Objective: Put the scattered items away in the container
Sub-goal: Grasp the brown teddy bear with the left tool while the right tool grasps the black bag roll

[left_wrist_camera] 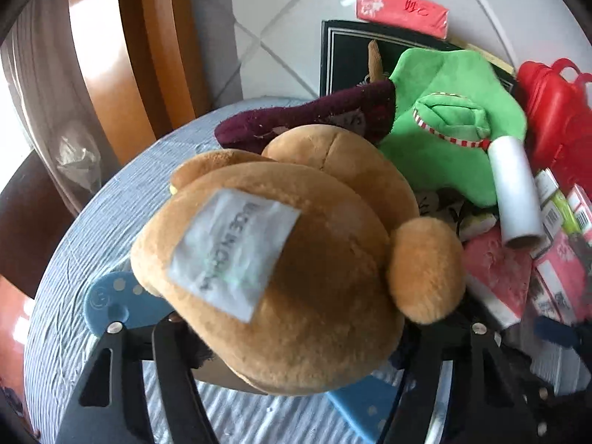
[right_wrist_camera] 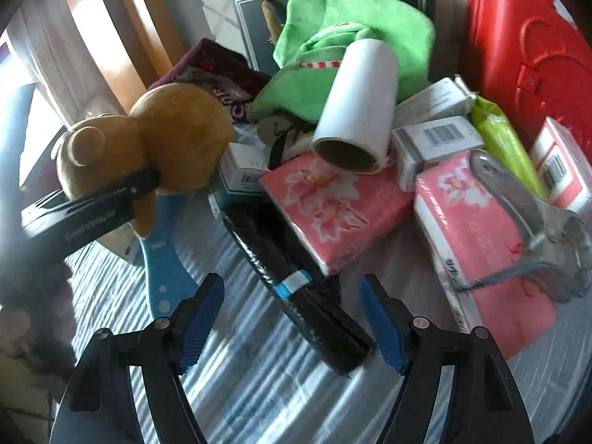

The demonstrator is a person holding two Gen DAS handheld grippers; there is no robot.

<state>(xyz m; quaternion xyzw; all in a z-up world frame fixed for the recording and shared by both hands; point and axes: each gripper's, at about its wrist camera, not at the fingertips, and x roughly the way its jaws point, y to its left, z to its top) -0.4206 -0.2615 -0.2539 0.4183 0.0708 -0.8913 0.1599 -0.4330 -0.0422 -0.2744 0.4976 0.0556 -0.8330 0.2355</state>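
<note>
My left gripper (left_wrist_camera: 292,333) is shut on a brown teddy bear (left_wrist_camera: 281,270), which fills the left wrist view with its white label up. In the right wrist view the same bear (right_wrist_camera: 162,148) hangs at the left in the other gripper's black fingers (right_wrist_camera: 111,199). My right gripper (right_wrist_camera: 292,318) is open and empty, its blue pads on either side of a black roll (right_wrist_camera: 296,288) that lies on the striped cloth. Behind it lie pink tissue packs (right_wrist_camera: 333,207), a white paper roll (right_wrist_camera: 355,107), a green plush (right_wrist_camera: 333,48) and small boxes (right_wrist_camera: 436,140).
A red plastic case (right_wrist_camera: 518,51) stands at the far right, a dark framed board (left_wrist_camera: 344,55) at the back. A blue paddle (right_wrist_camera: 162,259) lies under the bear. A maroon cloth (left_wrist_camera: 314,114), a metal opener (right_wrist_camera: 525,214) and a wooden chair (left_wrist_camera: 122,55) are nearby.
</note>
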